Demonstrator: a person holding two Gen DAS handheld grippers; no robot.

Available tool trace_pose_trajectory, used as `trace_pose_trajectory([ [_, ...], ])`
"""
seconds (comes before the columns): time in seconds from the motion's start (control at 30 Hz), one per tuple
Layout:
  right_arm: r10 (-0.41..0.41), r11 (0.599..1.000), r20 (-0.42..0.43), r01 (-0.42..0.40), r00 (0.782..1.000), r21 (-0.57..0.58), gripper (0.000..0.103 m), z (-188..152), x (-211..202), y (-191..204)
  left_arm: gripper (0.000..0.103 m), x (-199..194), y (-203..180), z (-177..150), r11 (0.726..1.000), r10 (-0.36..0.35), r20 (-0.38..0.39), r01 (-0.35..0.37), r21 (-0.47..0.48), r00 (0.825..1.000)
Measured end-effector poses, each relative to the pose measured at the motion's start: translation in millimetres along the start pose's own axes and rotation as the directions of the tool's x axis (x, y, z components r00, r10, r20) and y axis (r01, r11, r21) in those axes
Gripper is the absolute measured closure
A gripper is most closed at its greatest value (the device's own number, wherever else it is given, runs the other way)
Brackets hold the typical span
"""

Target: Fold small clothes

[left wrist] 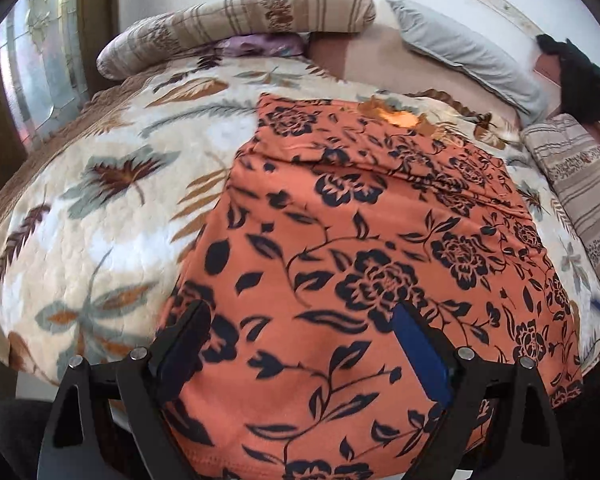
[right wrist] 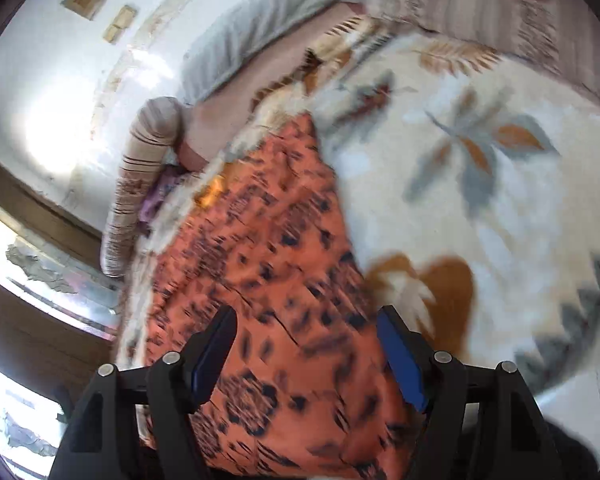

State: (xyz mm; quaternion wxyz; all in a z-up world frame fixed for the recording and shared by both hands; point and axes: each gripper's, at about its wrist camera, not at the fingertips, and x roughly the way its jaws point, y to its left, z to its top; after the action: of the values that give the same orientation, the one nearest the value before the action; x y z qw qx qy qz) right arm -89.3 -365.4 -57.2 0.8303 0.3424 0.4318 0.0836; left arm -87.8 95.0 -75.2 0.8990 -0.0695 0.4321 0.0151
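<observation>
Orange garment with black flower print lies spread flat on the blanket covering the bed, near edge hanging just over the bed's side. A fold ridge crosses its far part. Left tongs above the garment's near end, jaws wide apart, nothing between the pads. Right tongs over the garment's edge beside bare blanket, jaws apart, empty; right view blurred. Striped pillows and grey pillow at the bed's far side.
</observation>
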Motion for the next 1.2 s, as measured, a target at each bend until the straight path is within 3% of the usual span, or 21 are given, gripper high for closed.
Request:
trace_pose_trajectory([
  [0.13, 0.058, 0.998, -0.028, -0.058, 0.998, -0.025, 0.028, 67.8, 47.6, 12.1, 0.010, 17.6, -4.3, 24.5, 1.000, -0.026, 0.022, 0.025, 0.011, 0.999],
  [0.3, 0.019, 1.000, -0.061, -0.019, 0.998, 0.008, 0.028, 150.4, 128.0, 1.1, 0.010, 49.2, -4.5, 53.5, 0.999, -0.044, 0.031, 0.043, 0.032, 0.999],
  [0.43, 0.021, 0.999, -0.081, -0.018, 0.997, 0.043, 0.028, 194.4, 182.6, -3.0, 0.010, 70.1, 4.3, 67.9, 0.999, -0.041, 0.032, 0.040, 0.032, 0.999],
  [0.57, -0.040, 0.999, -0.121, 0.040, 0.992, -0.001, 0.032, 218.5, 230.7, 0.5, 0.010, 87.4, 22.4, 76.5, 0.997, -0.058, 0.013, 0.059, -0.045, 0.998],
  [0.6, -0.051, 0.999, -0.129, 0.050, 0.990, -0.009, 0.052, 221.6, 239.7, 0.8, 0.010, 88.9, 25.6, 78.4, 0.996, -0.064, 0.013, 0.064, -0.058, 0.998],
  [0.63, -0.085, 0.996, -0.136, 0.082, 0.987, -0.031, 0.091, 224.5, 249.1, 1.9, 0.010, 90.3, 28.7, 81.1, 0.995, -0.067, 0.016, 0.068, -0.067, 0.998],
  [0.7, -0.127, 0.991, -0.112, 0.123, 0.986, -0.048, 0.093, 226.6, 253.8, 0.5, 0.010, 93.4, 35.3, 90.3, 0.995, -0.060, 0.025, 0.062, -0.074, 0.998],
  [0.8, -0.166, 0.985, -0.068, 0.163, 0.984, -0.053, 0.091, 225.9, 255.3, 0.3, 0.010, 104.4, 48.4, 113.1, 0.994, -0.064, 0.030, 0.066, -0.085, 0.998],
  [0.87, -0.173, 0.985, -0.020, 0.172, 0.985, -0.026, 0.083, 224.5, 246.3, 1.8, 0.010, 113.7, 59.0, 133.2, 0.990, -0.085, 0.037, 0.088, -0.111, 0.996],
  [0.9, -0.208, 0.978, 0.011, 0.209, 0.978, -0.032, 0.067, 222.1, 239.2, 4.3, 0.010, 118.9, 64.1, 142.0, 0.987, -0.100, 0.038, 0.104, -0.124, 0.994],
  [0.93, -0.260, 0.964, 0.051, 0.262, 0.964, -0.037, 0.042, 216.9, 228.7, 8.6, 0.010, 125.5, 69.3, 151.1, 0.984, -0.100, 0.028, 0.103, -0.143, 0.995],
  [0.97, -0.259, 0.964, 0.087, 0.263, 0.962, -0.034, 0.034, 210.3, 217.7, 12.9, 0.010, 134.9, 75.3, 162.4, 0.980, -0.102, 0.017, 0.104, -0.170, 0.995],
  [1.0, -0.224, 0.973, 0.109, 0.230, 0.968, -0.038, 0.033, 205.2, 208.8, 16.7, 0.010, 143.1, 79.1, 171.6, 0.976, -0.117, 0.013, 0.117, -0.182, 0.993],
  [1.03, -0.132, 0.988, 0.114, 0.140, 0.985, -0.066, 0.033, 192.9, 196.2, 25.9, 0.010, 150.1, 80.8, 178.6, 0.975, -0.118, 0.006, 0.118, -0.186, 0.993],
  [1.2, 0.017, 0.985, 0.064, -0.005, 0.998, -0.171, 0.033, 130.0, 164.4, 56.5, 0.011, 198.5, 84.4, 221.7, 0.970, -0.136, -0.068, 0.119, -0.212, 0.988],
])
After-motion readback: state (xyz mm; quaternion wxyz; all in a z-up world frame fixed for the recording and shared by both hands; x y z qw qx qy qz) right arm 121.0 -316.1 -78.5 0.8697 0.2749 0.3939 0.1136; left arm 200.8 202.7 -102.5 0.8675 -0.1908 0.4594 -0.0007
